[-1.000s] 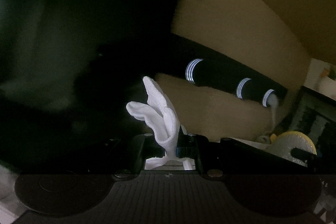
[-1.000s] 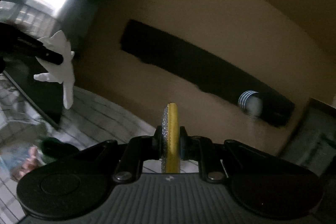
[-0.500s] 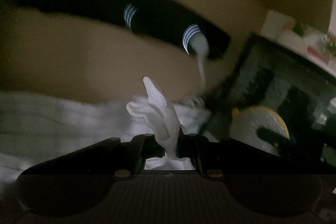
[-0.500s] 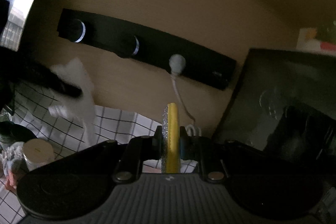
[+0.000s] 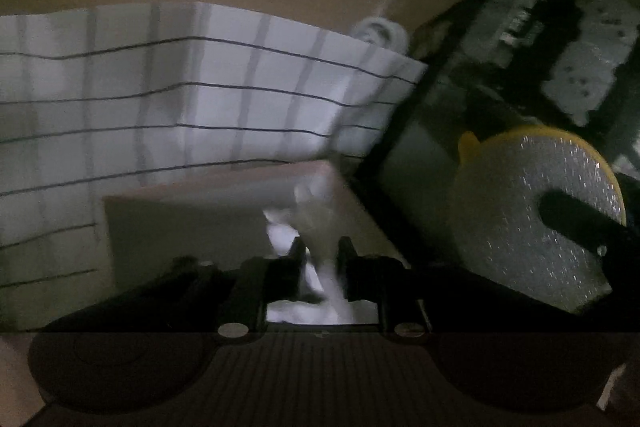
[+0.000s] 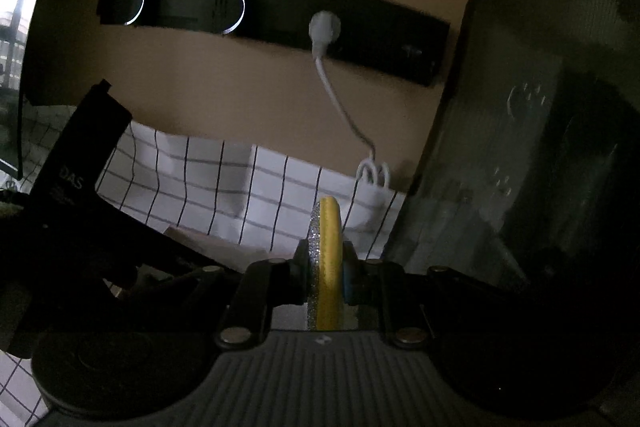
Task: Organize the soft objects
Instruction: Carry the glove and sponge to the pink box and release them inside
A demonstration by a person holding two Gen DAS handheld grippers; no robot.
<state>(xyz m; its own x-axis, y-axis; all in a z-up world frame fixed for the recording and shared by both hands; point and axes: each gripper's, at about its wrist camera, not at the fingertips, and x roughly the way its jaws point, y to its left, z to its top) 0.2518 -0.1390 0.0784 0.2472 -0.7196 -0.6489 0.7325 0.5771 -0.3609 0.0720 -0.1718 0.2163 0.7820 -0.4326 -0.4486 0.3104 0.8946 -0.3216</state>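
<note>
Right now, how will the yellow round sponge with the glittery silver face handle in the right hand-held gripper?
Probably light and squashy: the yellow round sponge sits edge-on, clamped in the right hand-held gripper. Its glittery face looks coarse, so slipping seems unlikely. Being a disc, it may roll if set down on edge.

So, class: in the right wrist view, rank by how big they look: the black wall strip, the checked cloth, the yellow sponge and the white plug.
1. Checked cloth
2. Black wall strip, nearly as large
3. Yellow sponge, seen edge-on and close to the camera
4. White plug
</note>
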